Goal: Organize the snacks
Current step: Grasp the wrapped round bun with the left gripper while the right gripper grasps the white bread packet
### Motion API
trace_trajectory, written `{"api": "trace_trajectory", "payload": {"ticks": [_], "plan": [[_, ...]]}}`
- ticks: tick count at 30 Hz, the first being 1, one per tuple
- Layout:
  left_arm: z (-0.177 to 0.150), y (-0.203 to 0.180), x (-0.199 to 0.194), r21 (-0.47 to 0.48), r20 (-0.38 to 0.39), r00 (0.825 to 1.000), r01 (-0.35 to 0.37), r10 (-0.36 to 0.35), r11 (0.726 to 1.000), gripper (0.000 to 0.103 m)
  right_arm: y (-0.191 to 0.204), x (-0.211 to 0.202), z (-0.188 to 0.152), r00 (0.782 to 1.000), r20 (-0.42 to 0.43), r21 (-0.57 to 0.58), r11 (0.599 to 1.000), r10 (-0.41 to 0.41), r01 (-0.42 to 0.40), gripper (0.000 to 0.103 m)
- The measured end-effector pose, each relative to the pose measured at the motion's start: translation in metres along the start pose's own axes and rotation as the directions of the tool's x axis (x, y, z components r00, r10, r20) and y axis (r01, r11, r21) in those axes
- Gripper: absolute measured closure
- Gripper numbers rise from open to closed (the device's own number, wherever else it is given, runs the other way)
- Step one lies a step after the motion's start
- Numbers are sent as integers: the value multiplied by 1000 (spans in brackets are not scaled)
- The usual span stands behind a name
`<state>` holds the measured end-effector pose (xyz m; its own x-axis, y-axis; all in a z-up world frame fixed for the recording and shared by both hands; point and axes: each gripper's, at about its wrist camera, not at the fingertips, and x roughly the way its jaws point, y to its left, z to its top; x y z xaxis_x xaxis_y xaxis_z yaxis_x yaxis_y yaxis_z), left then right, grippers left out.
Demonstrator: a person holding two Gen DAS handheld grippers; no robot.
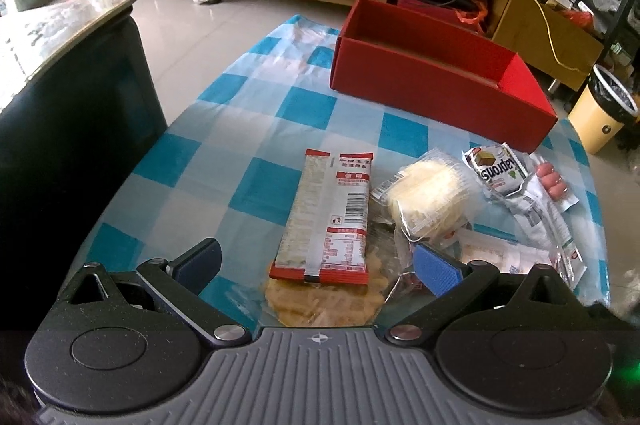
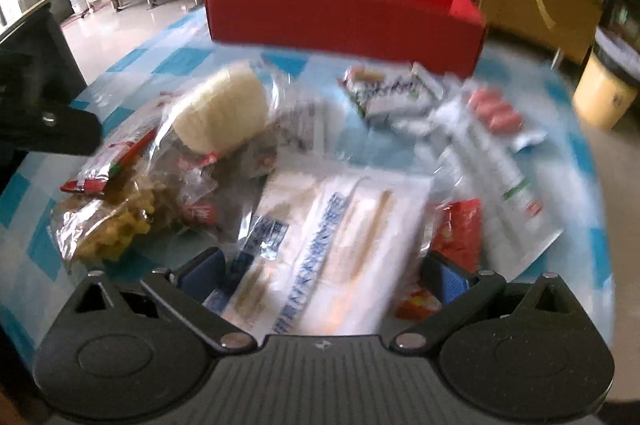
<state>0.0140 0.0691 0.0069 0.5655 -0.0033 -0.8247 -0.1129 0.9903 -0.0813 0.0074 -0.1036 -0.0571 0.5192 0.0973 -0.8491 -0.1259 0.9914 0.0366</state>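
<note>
**Snacks still piled on the table, red box not yet filled**

No snack is seen inside the red box (image 1: 440, 73), which stands at the far side of the checked table (image 1: 256, 129); from the left wrist view its visible interior appears bare, so the sorting is judged to be at or near its start.

The left claw (image 1: 316, 265) is spread wide and pinches nothing; between its fingers lies a long red-and-white packet (image 1: 332, 213) resting on a bag of golden crisps (image 1: 320, 305). Beside these a clear-wrapped pale cake (image 1: 428, 201) is seen, and beyond it a wafer packet (image 1: 496, 165) on which "Napolitains" may be read upside down, though not with certainty.

The right claw (image 2: 332, 277) is likewise spread and empty, poised over a white packet with blue writing (image 2: 332, 225); that view is blurred and the characters cannot be read.
</note>
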Motion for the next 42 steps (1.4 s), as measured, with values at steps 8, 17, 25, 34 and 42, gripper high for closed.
{"api": "trace_trajectory", "payload": {"ticks": [8, 17, 25, 34, 42], "plan": [[2, 5, 2, -26, -7, 1000, -10, 10, 1000, 0, -14, -2, 4, 1000, -29, -67, 998, 4, -6, 18], [5, 2, 6, 17, 7, 1000, -23, 23, 1000, 0, -42, -19, 5, 996, 2, -46, 995, 86, -85, 23], [24, -10, 14, 136, 27, 1000, 7, -11, 991, 0, -63, -33, 26, 983, 58, -9, 984, 177, -177, 25], [39, -71, 50, 440, 6, 989, 129, -147, 888, 0, -92, -26, 36, 970, 62, 89, 967, 233, -238, 25], [39, -93, 91, 512, -147, 972, 232, -182, 827, 3, -99, -20, 37, 965, 42, 101, 959, 260, -263, 25]]}}
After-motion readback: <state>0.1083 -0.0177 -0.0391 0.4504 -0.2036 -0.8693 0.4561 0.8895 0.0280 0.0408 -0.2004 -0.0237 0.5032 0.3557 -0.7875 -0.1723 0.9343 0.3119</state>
